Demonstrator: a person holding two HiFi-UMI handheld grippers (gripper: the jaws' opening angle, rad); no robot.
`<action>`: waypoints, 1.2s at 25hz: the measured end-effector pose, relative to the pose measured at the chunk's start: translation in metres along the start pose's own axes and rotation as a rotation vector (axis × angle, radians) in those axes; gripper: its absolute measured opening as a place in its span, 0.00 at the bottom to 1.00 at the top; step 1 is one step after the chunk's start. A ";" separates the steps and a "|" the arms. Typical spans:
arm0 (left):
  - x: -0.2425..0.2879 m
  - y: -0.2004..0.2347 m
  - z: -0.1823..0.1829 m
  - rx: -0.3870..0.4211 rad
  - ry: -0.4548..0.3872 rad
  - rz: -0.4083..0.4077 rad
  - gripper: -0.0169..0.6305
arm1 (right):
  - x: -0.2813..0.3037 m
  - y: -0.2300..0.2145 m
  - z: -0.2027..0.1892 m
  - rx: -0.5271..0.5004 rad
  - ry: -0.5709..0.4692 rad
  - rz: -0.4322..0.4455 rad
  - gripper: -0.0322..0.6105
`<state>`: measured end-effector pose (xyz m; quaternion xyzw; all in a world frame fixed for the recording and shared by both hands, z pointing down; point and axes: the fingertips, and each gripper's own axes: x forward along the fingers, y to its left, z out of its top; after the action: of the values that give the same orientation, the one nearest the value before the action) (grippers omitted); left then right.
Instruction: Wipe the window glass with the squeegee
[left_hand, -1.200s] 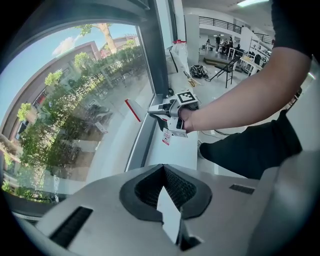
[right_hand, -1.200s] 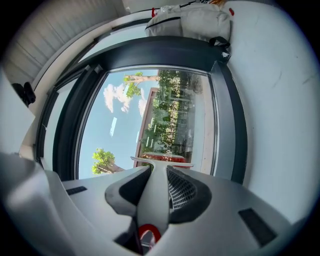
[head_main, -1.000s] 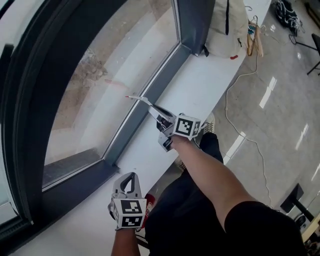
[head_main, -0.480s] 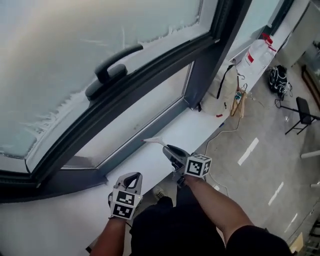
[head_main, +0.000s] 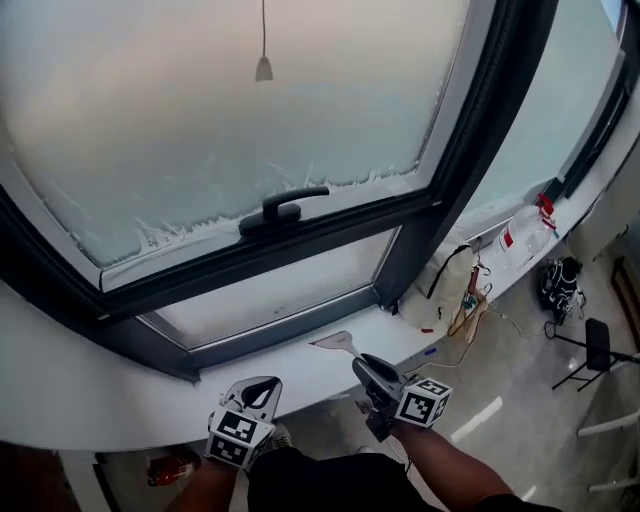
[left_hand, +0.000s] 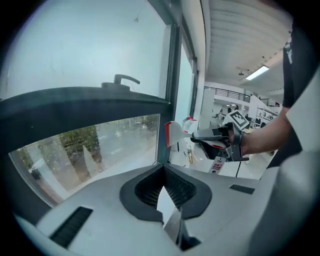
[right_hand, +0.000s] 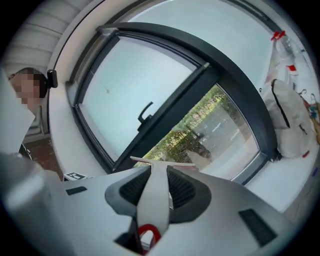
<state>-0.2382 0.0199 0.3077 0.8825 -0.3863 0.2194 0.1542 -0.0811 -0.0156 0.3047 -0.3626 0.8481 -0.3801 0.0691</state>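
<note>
A pull cord (head_main: 264, 68) hangs at top centre. A dark handle (head_main: 282, 208) sits on the frame (head_main: 480, 150) at mid-picture. On the white sill (head_main: 110, 390), right of centre, a white bag (head_main: 440, 290) slumps against the frame, with a clear, red-capped bottle (head_main: 522, 235) farther right. At the right edge, black gear (head_main: 557, 283) and a stand (head_main: 598, 345) rest on the shiny floor (head_main: 510, 450).

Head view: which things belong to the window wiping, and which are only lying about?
For the job: white squeegee with a red edge, held in the right gripper; clear lower window glass.
Lying about: white cloth bag and clear plastic bottle with a red cap, both on the white sill.
</note>
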 end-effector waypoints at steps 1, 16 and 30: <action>-0.003 -0.010 -0.001 -0.032 -0.011 0.024 0.03 | -0.012 0.005 0.006 -0.036 0.017 0.016 0.19; -0.024 -0.205 0.002 -0.402 -0.205 0.209 0.03 | -0.183 0.024 -0.042 -0.446 0.315 0.159 0.19; -0.119 -0.195 0.060 -0.267 -0.351 0.290 0.03 | -0.204 0.113 0.023 -0.575 0.100 0.155 0.19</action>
<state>-0.1483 0.1939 0.1758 0.8143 -0.5551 0.0298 0.1670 0.0126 0.1571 0.1775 -0.2824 0.9484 -0.1354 -0.0494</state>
